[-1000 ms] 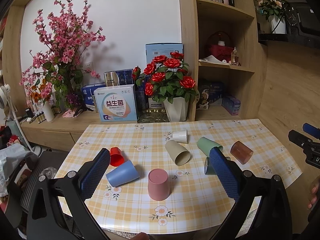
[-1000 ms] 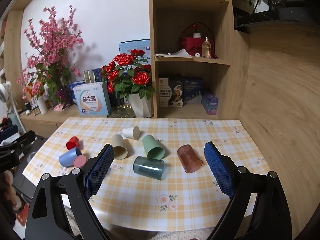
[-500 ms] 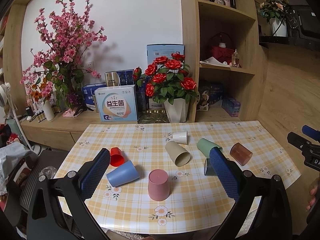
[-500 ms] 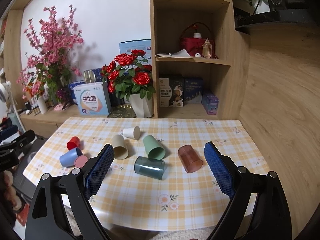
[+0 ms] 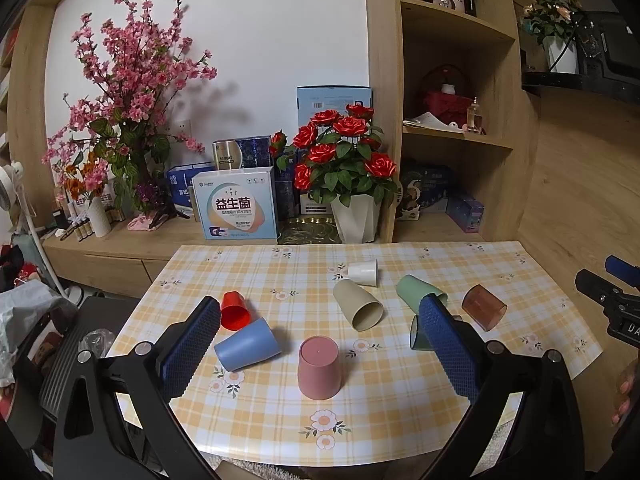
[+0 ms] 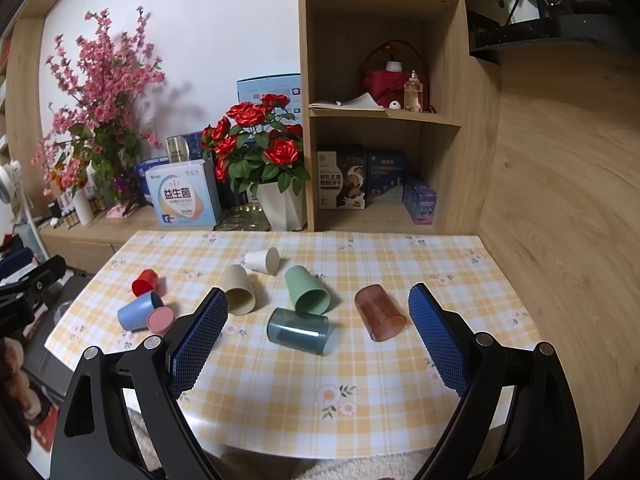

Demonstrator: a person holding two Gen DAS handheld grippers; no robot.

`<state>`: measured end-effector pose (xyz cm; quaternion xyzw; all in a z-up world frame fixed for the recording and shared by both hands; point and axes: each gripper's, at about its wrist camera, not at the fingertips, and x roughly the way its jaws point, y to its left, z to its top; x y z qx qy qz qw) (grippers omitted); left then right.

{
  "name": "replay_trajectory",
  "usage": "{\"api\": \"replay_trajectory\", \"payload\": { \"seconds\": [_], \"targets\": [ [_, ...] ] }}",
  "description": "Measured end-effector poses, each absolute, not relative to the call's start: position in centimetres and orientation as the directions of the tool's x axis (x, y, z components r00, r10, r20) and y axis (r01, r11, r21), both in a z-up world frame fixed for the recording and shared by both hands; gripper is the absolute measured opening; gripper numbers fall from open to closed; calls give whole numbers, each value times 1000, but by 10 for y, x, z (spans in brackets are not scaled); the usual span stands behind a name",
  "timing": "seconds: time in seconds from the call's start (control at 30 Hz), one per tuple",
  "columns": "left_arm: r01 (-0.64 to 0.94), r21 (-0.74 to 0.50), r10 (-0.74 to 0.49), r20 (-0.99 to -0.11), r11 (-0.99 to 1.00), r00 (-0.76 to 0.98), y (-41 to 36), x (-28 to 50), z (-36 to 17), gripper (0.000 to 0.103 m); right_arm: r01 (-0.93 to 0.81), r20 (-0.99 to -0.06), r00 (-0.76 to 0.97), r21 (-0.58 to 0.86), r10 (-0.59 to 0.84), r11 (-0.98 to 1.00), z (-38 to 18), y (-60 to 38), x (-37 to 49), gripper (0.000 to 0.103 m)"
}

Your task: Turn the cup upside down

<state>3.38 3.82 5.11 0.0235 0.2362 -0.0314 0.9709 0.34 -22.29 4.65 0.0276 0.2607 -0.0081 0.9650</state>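
Several cups lie on their sides on the checked table [image 5: 400,420]: a red cup [image 5: 235,311], a blue cup [image 5: 247,344], a beige cup [image 5: 358,305], a white cup [image 5: 363,272], a green cup [image 6: 307,289], a dark teal clear cup [image 6: 298,330] and a brown clear cup [image 6: 379,317]. A pink cup [image 5: 319,367] stands upside down. My left gripper [image 5: 320,336] is open and empty above the near edge, with the pink cup between its fingers in view. My right gripper [image 6: 314,332] is open and empty, with the teal and brown cups ahead of it.
A low wooden counter behind the table holds a rose pot [image 5: 354,216], a pink blossom vase [image 5: 98,216] and boxes [image 5: 236,204]. A shelf unit [image 6: 384,120] stands at the back right. A wooden wall [image 6: 560,200] borders the right side.
Both views have barely shifted. The cups lie as before and both grippers stay open.
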Motion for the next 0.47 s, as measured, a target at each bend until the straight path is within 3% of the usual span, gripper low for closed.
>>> {"api": "replay_trajectory", "payload": {
  "seconds": [0.47],
  "targets": [
    [86,18,-69,-451,996,890,43,41,33,97,33,-520,854,68,7,997,36,-227,8,89]
  ]
}}
